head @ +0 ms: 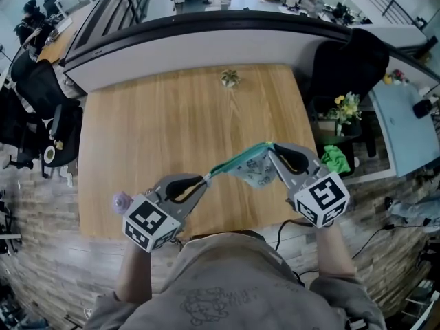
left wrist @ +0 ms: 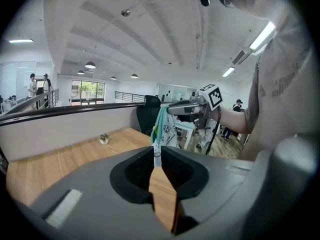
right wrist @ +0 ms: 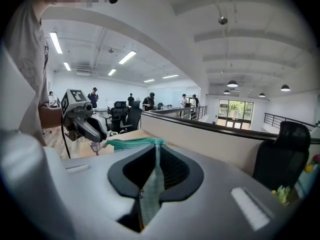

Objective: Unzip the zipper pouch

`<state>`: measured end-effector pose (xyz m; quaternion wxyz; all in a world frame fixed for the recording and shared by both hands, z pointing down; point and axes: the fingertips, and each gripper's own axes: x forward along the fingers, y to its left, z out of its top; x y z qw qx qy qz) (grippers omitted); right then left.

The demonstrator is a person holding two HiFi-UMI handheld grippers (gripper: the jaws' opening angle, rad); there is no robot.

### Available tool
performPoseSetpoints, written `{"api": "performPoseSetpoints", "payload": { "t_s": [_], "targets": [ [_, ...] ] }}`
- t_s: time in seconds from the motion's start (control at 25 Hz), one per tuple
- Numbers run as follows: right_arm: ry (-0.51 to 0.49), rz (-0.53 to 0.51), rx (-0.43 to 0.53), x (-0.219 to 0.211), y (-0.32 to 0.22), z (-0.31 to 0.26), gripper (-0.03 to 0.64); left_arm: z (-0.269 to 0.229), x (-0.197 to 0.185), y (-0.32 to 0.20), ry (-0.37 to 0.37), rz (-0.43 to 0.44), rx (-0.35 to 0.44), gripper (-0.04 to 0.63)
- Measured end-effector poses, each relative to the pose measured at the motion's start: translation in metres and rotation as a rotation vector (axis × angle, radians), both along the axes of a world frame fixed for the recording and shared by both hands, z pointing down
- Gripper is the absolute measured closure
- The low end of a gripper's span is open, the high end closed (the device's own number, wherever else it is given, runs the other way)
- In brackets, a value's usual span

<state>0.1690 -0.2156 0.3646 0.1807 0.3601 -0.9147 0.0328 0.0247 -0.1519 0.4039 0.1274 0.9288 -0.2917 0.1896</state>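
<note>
wooden surface [head: 172, 129]: small plant [head: 229, 79] at far side.
zipper pouch [head: 253, 167]: held aloft over near edge, stretched taut.
right hand-held gripper [head: 275, 153]: clamped on pouch end.
left hand-held gripper [head: 205, 179]: pinching zipper pull [left wrist: 157, 151].
unzipping seemingly underway; extent unclear.

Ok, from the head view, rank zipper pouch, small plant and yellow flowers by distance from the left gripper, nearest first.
1. zipper pouch, gripped by the left gripper.
2. small plant, far table edge.
3. yellow flowers, right of the table.

pouch [head: 253, 169] over table [head: 172, 136], small plant [head: 229, 79] behind it
</note>
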Motion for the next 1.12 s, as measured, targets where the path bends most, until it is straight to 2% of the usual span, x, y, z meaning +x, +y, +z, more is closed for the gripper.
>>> {"api": "performPoseSetpoints", "payload": {
  "t_s": [0.2,0.4,0.52,0.76,0.92,1.12],
  "targets": [
    [-0.039,0.016,0.042,-0.006,-0.003,-0.024,0.578,-0.018,-0.009,-0.012,0.063,-0.079,0.047,0.546],
    [-0.072,0.102,0.120,0.000,-0.015,-0.055,0.578,-0.056,-0.027,-0.041,0.103,-0.222,0.168,0.546],
    [-0.124,0.152,0.178,0.007,-0.020,-0.081,0.578,-0.088,-0.041,-0.058,0.136,-0.298,0.246,0.546],
    [-0.235,0.242,0.284,0.020,-0.020,-0.132,0.578,-0.134,-0.068,-0.075,0.154,-0.417,0.372,0.555],
    [-0.313,0.275,0.320,0.019,-0.007,-0.155,0.578,-0.151,-0.077,-0.075,0.150,-0.442,0.421,0.555],
    [-0.354,0.280,0.332,0.021,0.006,-0.163,0.577,-0.153,-0.076,-0.065,0.114,-0.447,0.441,0.568]
  ]
}}
